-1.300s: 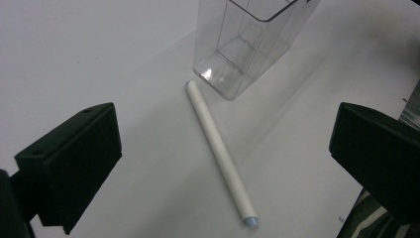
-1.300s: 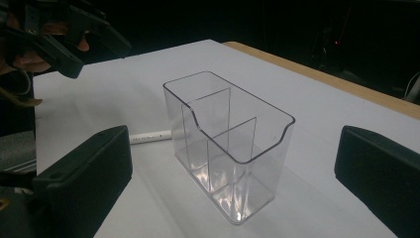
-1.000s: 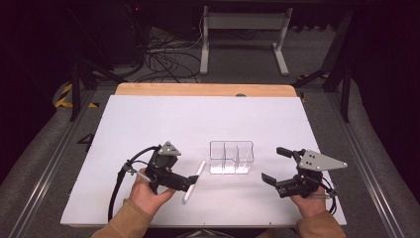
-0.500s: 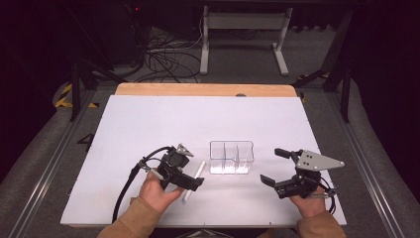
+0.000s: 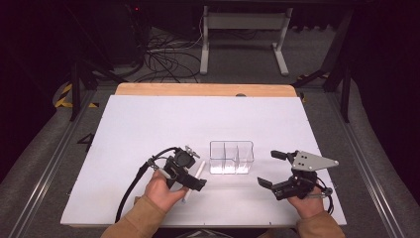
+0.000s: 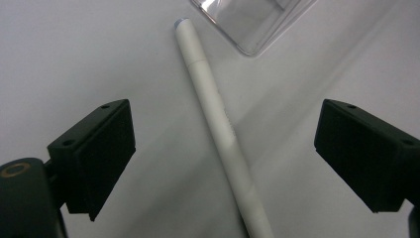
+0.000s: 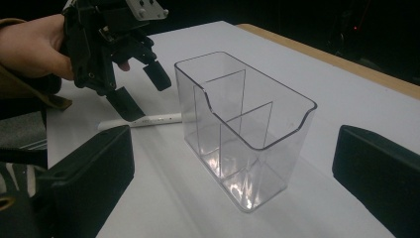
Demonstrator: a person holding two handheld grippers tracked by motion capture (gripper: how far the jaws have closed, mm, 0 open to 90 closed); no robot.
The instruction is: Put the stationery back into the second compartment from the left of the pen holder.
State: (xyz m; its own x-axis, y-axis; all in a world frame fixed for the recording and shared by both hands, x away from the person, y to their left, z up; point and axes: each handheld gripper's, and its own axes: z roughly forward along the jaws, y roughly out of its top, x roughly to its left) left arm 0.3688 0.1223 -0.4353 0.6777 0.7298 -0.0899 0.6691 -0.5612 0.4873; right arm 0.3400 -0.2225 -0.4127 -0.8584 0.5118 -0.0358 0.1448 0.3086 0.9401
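The white pen (image 6: 218,124) lies flat on the white surface (image 5: 148,124), slim and cylindrical, its capped end pointing toward the clear organiser (image 5: 231,157). The pen rests just beside one lower corner of that box, which stands upright with three open compartments.

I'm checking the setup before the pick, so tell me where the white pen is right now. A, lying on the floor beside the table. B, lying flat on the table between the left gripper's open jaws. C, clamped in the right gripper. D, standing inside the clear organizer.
B: the white pen lies flat on the table, between the left gripper's open jaws, which don't touch it, beside the clear organizer.
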